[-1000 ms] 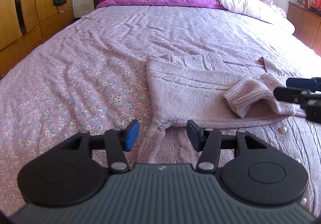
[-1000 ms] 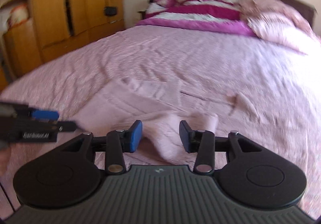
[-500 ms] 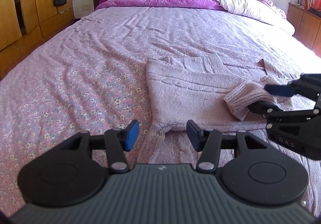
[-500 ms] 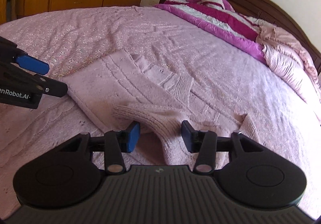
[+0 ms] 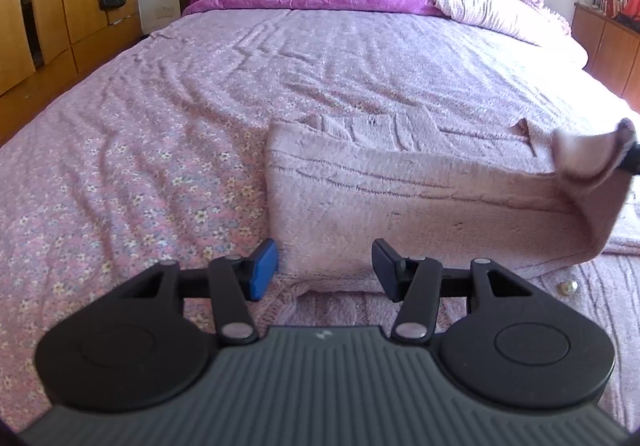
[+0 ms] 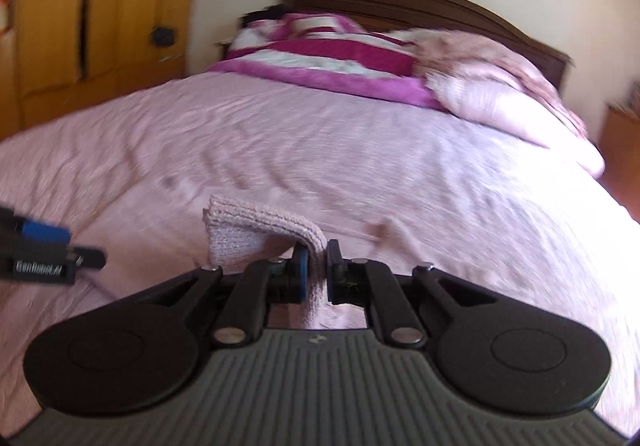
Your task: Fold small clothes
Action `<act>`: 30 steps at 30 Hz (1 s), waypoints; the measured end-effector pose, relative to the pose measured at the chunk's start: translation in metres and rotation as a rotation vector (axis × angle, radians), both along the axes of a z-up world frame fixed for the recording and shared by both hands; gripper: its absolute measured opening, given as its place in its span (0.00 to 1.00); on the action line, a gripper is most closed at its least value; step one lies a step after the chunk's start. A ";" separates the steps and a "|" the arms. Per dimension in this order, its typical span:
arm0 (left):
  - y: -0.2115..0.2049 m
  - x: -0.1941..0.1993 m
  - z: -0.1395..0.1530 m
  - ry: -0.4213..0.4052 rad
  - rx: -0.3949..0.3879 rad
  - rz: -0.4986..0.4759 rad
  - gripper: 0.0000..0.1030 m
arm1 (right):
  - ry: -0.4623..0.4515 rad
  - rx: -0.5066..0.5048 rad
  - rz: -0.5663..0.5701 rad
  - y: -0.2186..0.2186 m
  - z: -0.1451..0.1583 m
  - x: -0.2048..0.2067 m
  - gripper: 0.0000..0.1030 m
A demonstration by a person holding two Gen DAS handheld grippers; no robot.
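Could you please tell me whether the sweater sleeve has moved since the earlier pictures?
Yes. In the left wrist view the sleeve cuff, earlier lying on the sweater, is now lifted up and rightward, clamped in the right gripper.

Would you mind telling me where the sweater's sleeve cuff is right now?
The sleeve cuff is pinched in the right tongs, lifted above the bed; in the left wrist view it hangs at the far right edge.

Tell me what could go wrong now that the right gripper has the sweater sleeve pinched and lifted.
1. The right gripper holds only the cuff edge of the sleeve, so the knit may slip out mid-fold.
2. The left gripper is open and pins nothing, so pulling the sleeve could drag the sweater across the bedspread.
3. The right view is blurred; a fast swing may land the sleeve crooked.
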State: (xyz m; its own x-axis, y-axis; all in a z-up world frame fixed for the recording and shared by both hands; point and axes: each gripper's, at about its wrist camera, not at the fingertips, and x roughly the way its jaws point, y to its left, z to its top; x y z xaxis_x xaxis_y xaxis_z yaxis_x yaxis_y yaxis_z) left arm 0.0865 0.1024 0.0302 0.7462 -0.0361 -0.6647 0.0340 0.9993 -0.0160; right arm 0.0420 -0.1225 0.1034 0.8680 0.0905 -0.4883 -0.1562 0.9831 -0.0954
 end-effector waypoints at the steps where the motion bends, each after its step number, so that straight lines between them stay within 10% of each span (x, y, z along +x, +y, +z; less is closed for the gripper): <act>1: -0.001 0.000 -0.002 0.001 0.009 0.001 0.53 | 0.005 0.014 -0.026 -0.009 0.000 -0.001 0.08; 13: -0.004 0.003 -0.011 0.025 0.041 0.010 0.52 | 0.174 0.195 -0.290 -0.099 -0.060 -0.003 0.10; 17: -0.005 0.004 -0.013 0.027 0.048 0.011 0.52 | 0.168 0.297 -0.322 -0.117 -0.068 -0.010 0.31; 24: -0.009 0.002 -0.011 0.027 0.060 0.016 0.52 | 0.065 0.129 -0.252 -0.109 -0.051 -0.028 0.62; 30: -0.011 0.002 -0.011 0.025 0.073 0.013 0.52 | 0.028 -0.009 -0.148 -0.092 -0.042 -0.028 0.65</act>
